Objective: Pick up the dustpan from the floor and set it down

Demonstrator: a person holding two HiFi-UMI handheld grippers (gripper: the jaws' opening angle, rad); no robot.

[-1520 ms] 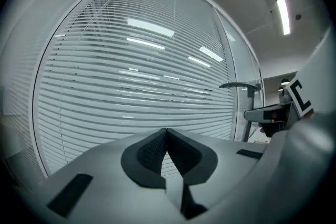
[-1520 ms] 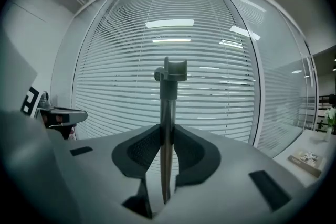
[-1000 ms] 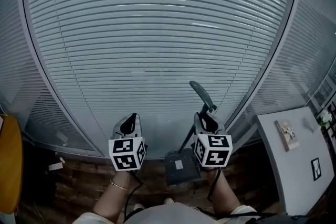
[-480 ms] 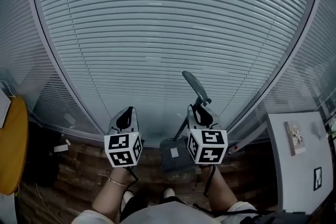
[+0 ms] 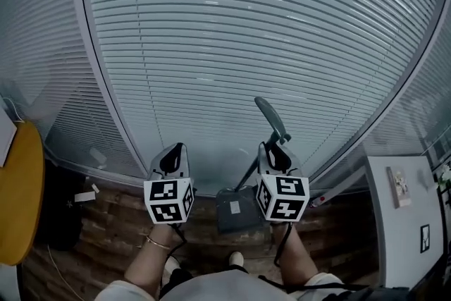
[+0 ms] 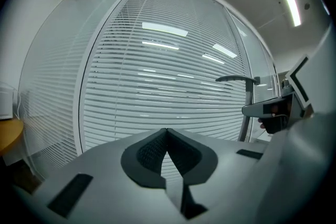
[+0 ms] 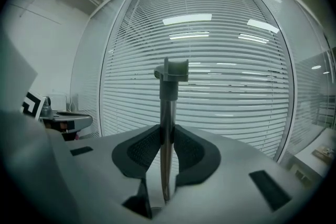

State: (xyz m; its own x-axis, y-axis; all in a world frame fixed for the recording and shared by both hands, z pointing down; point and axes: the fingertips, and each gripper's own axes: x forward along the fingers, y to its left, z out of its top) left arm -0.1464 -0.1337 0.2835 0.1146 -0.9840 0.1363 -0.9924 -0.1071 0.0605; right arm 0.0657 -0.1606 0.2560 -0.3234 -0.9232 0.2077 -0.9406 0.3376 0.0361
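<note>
Dustpan (image 5: 236, 211) leftward, in right gripper (image 5: 275, 149)

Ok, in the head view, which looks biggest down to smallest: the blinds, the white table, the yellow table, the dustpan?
1. blinds
2. white table and yellow table: look close, both cut off at the edge, so unranked
3. dustpan

Slatted blinds (image 5: 246, 46) fill the curved glass wall ahead. Below them runs a dark wood floor (image 5: 106, 236). At far left the edge of a round yellow desk (image 5: 17, 201) shows, with a dark block (image 5: 60, 215) on the floor beside it and a small white scrap (image 5: 84, 197) close by. At right stands a white desk (image 5: 402, 250) carrying a small picture (image 5: 399, 185) and a black-and-white card (image 5: 425, 232), well apart. A strip light (image 6: 291, 5) glows on the ceiling.
</note>
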